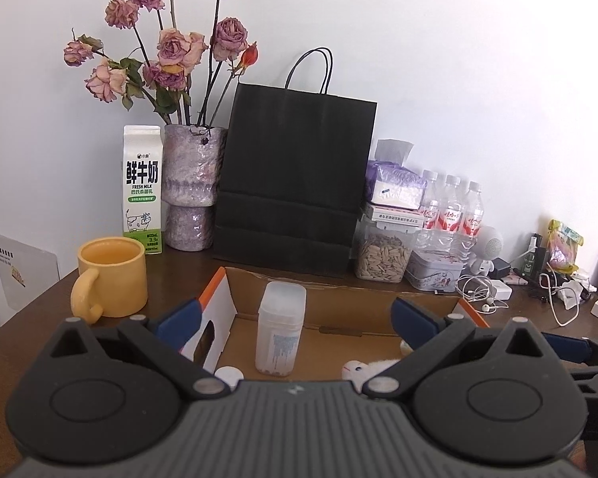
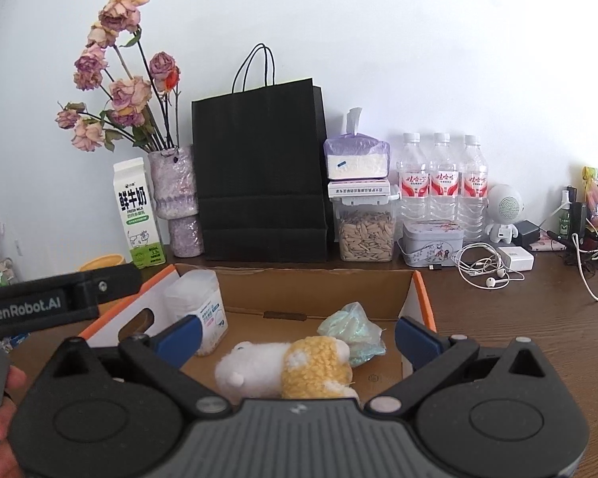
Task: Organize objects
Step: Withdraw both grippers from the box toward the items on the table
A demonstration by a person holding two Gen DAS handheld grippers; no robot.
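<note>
With both hand-held grippers, left (image 1: 295,318) and right (image 2: 297,336), spread wide and empty above the open orange-edged cardboard box (image 2: 418,290) holding the white-and-yellow plush toy (image 2: 287,366), best withdrawing upward, clear of walls.

A lived-in home: a dark wooden tabletop (image 2: 518,318) against a plain white wall carries dried roses in a vase (image 2: 175,195), a milk carton (image 1: 142,189), a yellow mug (image 1: 113,277), a black paper bag (image 2: 259,175), water bottles (image 2: 442,183), a jar of seeds (image 2: 364,235), and tangled earphones (image 2: 486,273) and chargers.
</note>
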